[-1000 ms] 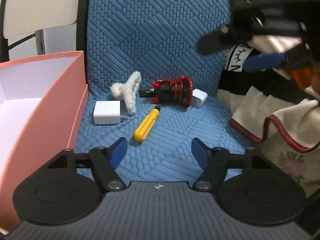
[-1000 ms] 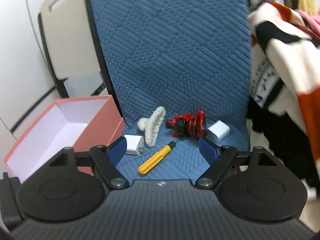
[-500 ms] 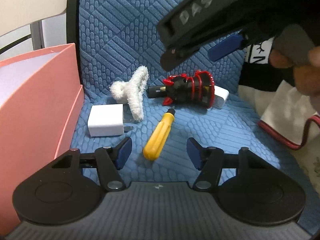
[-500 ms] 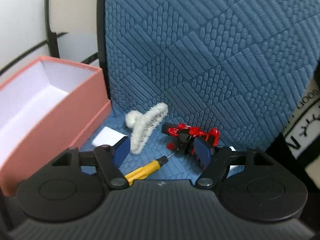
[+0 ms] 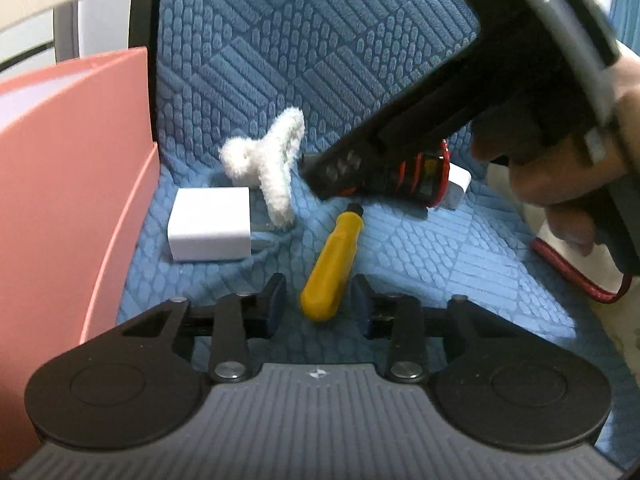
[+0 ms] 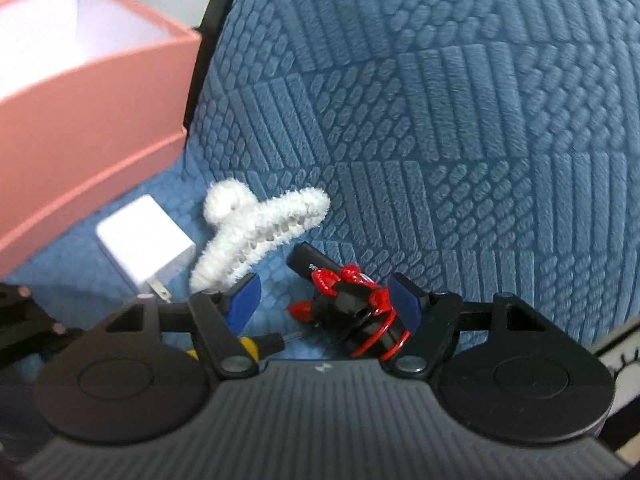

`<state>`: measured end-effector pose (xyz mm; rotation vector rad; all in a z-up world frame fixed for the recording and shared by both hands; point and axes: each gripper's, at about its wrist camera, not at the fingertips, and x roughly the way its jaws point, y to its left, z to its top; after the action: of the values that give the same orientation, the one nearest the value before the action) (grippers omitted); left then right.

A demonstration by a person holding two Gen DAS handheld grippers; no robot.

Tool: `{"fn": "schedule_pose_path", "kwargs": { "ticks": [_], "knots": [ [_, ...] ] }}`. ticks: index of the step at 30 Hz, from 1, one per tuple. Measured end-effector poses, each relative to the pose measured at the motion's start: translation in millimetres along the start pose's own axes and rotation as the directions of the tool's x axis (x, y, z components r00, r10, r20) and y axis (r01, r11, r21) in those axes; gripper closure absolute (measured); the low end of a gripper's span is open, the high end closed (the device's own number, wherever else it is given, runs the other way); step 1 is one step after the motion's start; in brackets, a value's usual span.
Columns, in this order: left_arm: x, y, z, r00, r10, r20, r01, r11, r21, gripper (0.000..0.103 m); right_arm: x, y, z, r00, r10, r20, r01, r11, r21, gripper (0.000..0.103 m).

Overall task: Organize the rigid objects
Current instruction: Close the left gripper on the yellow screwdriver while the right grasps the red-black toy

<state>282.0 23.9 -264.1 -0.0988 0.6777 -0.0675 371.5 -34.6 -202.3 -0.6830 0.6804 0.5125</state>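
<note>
On the blue quilted chair seat lie a yellow-handled screwdriver [image 5: 334,264], a white charger cube [image 5: 210,230], a fuzzy white hair claw [image 5: 268,164] and a black-and-red claw clip [image 6: 352,312]. My left gripper [image 5: 316,300] is open, its fingers on either side of the screwdriver's handle end. My right gripper [image 6: 324,298] is open around the black-and-red clip; in the left wrist view its body [image 5: 440,120] hides most of that clip. A second small white plug [image 5: 456,190] lies behind the clip.
An open pink box [image 5: 72,184] with a white inside stands left of the seat, also in the right wrist view [image 6: 92,92]. The chair's blue backrest [image 6: 440,100] rises right behind the objects. Patterned cloth with a red cord [image 5: 576,276] lies at the right.
Both grippers moved forward and down. The left jaws narrowed around the screwdriver handle. The right gripper came down over the black-and-red clip, now between its fingers.
</note>
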Motion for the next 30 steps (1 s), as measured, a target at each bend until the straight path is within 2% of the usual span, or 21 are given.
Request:
{"fn": "schedule_pose_path", "kwargs": {
  "ticks": [3,6,14,18,19,22,30],
  "knots": [
    [1.2,0.4,0.0,1.0,-0.006,0.008,0.006,1.0,0.003,0.074,9.3,8.2,-2.5,0.999,-0.042,-0.008,0.041,0.996,-0.077,0.031],
    [0.4,1.9,-0.9,1.0,-0.018,0.009,0.018,1.0,-0.004,0.075,16.3,13.1,-5.9,0.996,-0.081,-0.021,0.078,0.99,-0.121,0.031],
    [-4.6,4.6,-2.9,0.999,-0.048,0.01,0.049,0.998,-0.047,0.077,30.9,18.6,-9.4,0.992,-0.119,-0.048,0.109,0.978,-0.176,0.031],
    [-6.0,3.4,-3.3,0.998,-0.054,0.01,0.055,0.997,-0.054,0.079,36.1,11.6,-8.6,0.99,-0.114,-0.079,0.102,0.984,-0.148,0.031],
    [-6.1,2.9,-3.6,0.999,-0.054,0.009,0.054,0.997,-0.055,0.079,34.4,8.5,-8.2,0.99,-0.117,-0.084,0.105,0.984,-0.141,0.032],
    [-7.0,2.7,-4.2,0.998,-0.057,0.007,0.058,0.997,-0.059,0.08,29.6,-0.8,-9.9,0.985,-0.148,-0.091,0.133,0.98,-0.151,0.044],
    [-10.6,10.9,-4.3,0.999,-0.054,0.001,0.054,0.994,-0.095,0.08,8.2,-52.7,-2.8,0.991,-0.067,-0.111,0.079,0.992,0.103,0.048]
  ]
}}
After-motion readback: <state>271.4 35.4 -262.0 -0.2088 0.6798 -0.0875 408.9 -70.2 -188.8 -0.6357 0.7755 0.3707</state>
